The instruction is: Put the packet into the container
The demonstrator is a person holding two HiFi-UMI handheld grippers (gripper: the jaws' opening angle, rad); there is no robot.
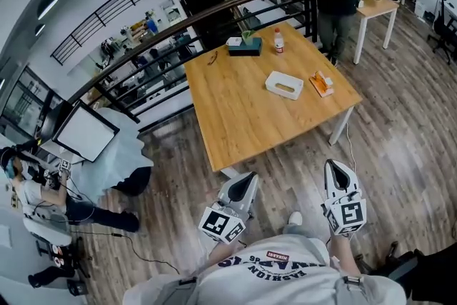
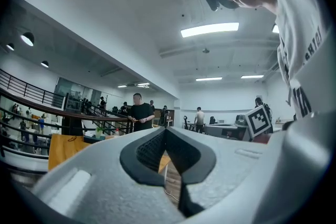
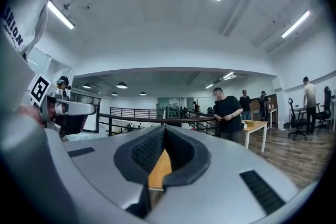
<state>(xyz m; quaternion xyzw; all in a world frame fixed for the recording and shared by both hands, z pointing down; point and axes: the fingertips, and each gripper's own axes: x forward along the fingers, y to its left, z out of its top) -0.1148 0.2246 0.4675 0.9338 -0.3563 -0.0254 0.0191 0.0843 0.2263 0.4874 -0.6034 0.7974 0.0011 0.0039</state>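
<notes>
Orange-and-white flat packet [image 1: 320, 83] is seen lying on the light wooden bench [image 1: 243, 118], well ahead of the right gripper [image 1: 335, 168] and slightly to its left, with nothing holding it. Just beside the packet, on the side toward the left gripper [image 1: 245, 181], stands the white rectangular open-topped container [image 1: 284, 85]; whether the two touch cannot be told. Both grippers are held level, short of the bench's near edge. Each has its jaws brought together at the tips, with nothing between them.

The packet is judged to be light, thin and somewhat pliable, probably with a smooth wrapper that may slide on the wood if nudged. A pinch across one short end or along a raised edge is judged best, since the flat-lying face offers little for the jaws to close on. The jaws would have to be opened before any approach is made. A hard squeeze on the middle is better avoided, as the contents could be crushed.
</notes>
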